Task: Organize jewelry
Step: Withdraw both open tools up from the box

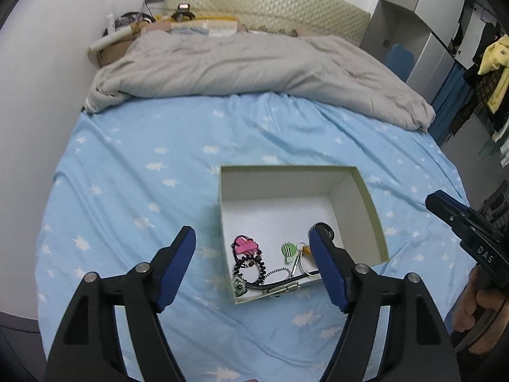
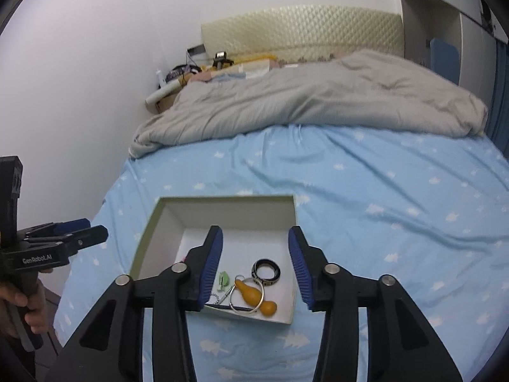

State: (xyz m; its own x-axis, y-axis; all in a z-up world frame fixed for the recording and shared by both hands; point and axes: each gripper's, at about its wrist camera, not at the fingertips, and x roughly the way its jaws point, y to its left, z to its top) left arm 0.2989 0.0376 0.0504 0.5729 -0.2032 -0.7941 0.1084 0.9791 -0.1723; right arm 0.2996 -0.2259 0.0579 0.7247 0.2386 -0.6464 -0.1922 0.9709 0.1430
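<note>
A: Jewelry sits gathered in the near end of the open box (image 1: pixel 366 197) on the blue sheet (image 1: pixel 133 172); judging by that, the gathering looks done, since I see no loose piece on the bed around it.

B: And the tools?

A: Left gripper (image 1: pixel 251 238) stands spread above the near left corner of the box, nothing between its fingers; right gripper (image 2: pixel 256 238) is also spread and empty, hovering over the near right part.

B: Count the pieces, near to far.

A: Nearest, along the front wall: one dark band with a sparkly clasp (image 1: pixel 280 288), one round green-stoned pendant (image 1: pixel 239 284), one thin ball chain (image 1: pixel 276 272); just beyond, one dark beaded bracelet (image 1: pixel 249 262), one silver ring (image 2: pixel 245 296) with one orange gourd charm (image 2: pixel 254 296) lying across it; farther, one pink clip (image 1: pixel 244 244), one small green charm (image 1: pixel 288 250), one black bangle (image 2: pixel 266 272); nine, though tangled ones may hide more.

B: What is left?

A: Perhaps sorting within the box; its far half is bare; no lid is visible; beyond lies one grey quilt (image 1: pixel 254 70).
</note>
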